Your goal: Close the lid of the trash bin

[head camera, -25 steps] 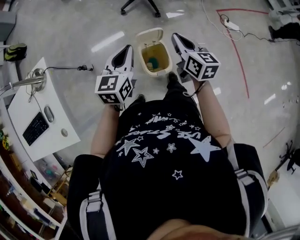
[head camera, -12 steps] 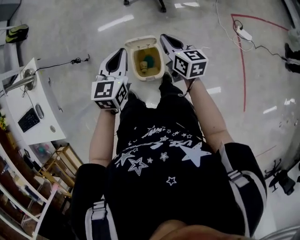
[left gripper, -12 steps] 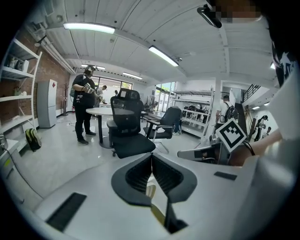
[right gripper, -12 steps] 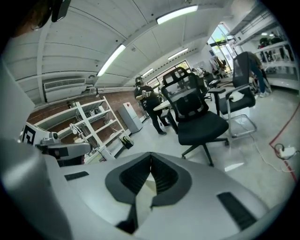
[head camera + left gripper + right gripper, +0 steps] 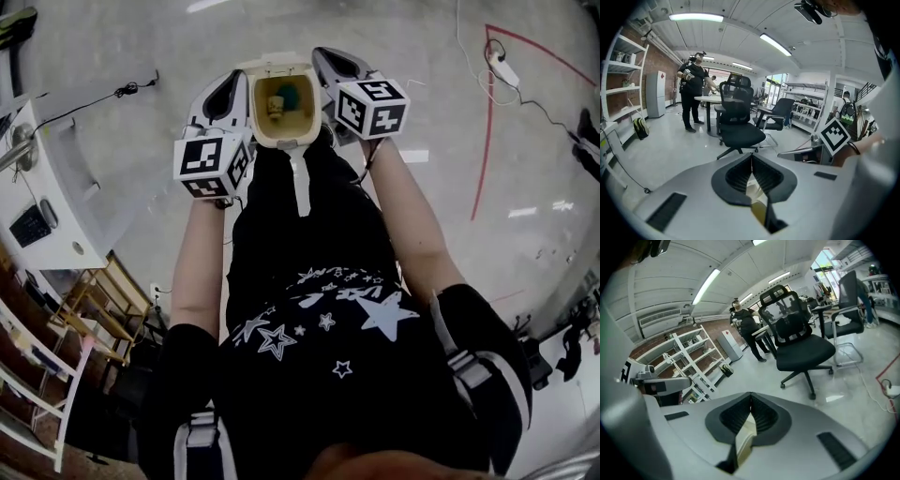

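The trash bin (image 5: 281, 143) stands on the shiny grey floor (image 5: 141, 56) just in front of me, right between my two grippers. Its lid (image 5: 278, 64) is up, tilted back at the far edge, so the cream tub is open to the head view. Inside lie a teal thing (image 5: 300, 94) and, beside it, a yellowish-brown lump (image 5: 274, 106); I cannot tell what either is.

My left gripper (image 5: 232, 82) sits close along the bin's left wall and my right gripper (image 5: 323, 56) close along its right wall, both pointing away from me. In the left gripper view my jaws are closed, tips meeting with nothing clamped between them; a strip of cream shows through the gap below the tips. The right gripper view shows the same: jaws pressed together at the tips, a cream sliver beneath.

Beyond the jaws stand a black office chair (image 5: 738, 126) and a person in black (image 5: 693, 89).
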Tool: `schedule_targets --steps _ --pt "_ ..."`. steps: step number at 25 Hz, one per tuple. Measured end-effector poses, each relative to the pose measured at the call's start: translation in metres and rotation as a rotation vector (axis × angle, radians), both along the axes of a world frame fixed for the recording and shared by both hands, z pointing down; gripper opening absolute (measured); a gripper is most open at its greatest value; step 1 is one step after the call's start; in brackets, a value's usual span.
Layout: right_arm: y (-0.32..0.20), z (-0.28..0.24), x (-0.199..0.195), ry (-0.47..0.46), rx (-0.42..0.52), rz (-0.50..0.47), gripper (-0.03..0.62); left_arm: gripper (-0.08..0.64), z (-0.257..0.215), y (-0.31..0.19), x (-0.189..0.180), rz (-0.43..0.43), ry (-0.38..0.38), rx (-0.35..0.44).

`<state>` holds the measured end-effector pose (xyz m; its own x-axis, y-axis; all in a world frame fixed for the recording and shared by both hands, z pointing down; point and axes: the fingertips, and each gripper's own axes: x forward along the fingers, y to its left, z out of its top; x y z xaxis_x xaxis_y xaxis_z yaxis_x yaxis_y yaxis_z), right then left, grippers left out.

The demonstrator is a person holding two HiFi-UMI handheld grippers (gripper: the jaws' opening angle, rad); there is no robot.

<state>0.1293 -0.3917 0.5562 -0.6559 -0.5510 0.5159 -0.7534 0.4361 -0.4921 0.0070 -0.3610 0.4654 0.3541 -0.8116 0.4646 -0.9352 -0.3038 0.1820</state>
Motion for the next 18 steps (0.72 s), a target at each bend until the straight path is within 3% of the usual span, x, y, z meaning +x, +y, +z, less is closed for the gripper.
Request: schedule_targets --steps 8,13,18 --pt "-0.02 0.07 -0.011 0.025 -0.079 -0.009 0.008 0.012 0.08 -0.039 -0.017 -0.001 0.019 -0.048" --pt "-0.014 0.094 -0.018 0.041 -0.11 -0.052 0.008 0.012 0.124 -0.046 -0.03 -0.002 0.0 -0.126" --pt "-0.007 0.098 -0.02 -0.028 -0.135 -0.007 0.008 0.012 0.153 -0.037 -0.039 -0.022 -0.027 -0.196"
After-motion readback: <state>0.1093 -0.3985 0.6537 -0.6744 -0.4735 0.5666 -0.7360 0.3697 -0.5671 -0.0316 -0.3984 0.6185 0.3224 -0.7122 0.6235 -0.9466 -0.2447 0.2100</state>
